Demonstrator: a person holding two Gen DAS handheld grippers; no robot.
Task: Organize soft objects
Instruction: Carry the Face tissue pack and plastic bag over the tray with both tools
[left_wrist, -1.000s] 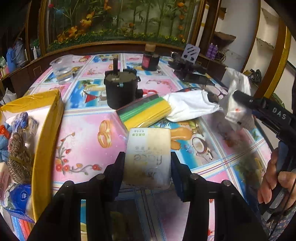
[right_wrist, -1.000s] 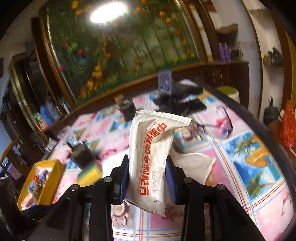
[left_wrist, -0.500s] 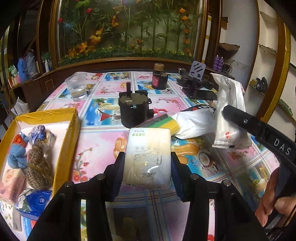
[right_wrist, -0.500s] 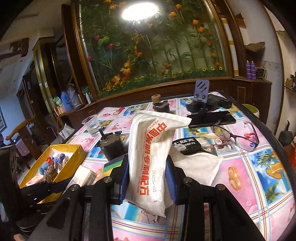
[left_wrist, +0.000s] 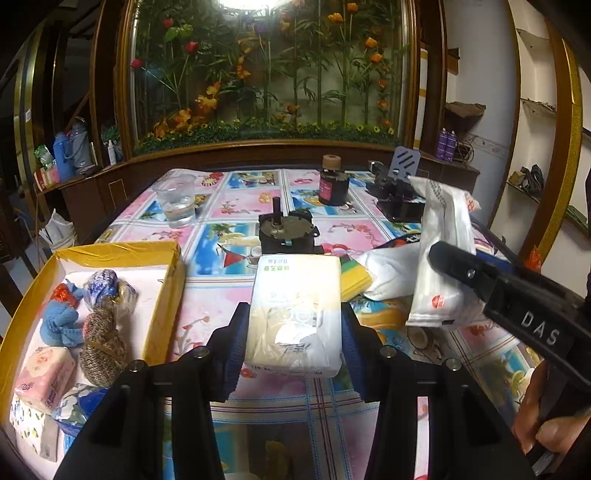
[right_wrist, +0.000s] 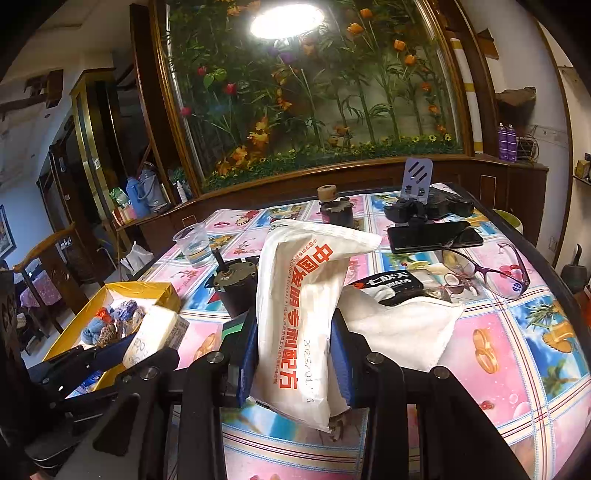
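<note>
My left gripper is shut on a cream tissue pack, held above the patterned tablecloth just right of the yellow box. The box holds a blue cloth toy, a brown knitted piece and small tissue packs. My right gripper is shut on a white pouch with red lettering, held upright over the table. In the left wrist view that pouch and the right gripper stand at the right. A white cloth bag and a striped sponge lie on the table.
A black motor, a plastic cup of water, a dark jar with a cork, a phone, a phone stand, glasses and a black packet sit on the table. A person's hand holds the right gripper.
The left view has tilted up and the yellow box shows more fully. The right gripper with its pouch has swung left, nearer the left gripper. Both grips are unchanged.
</note>
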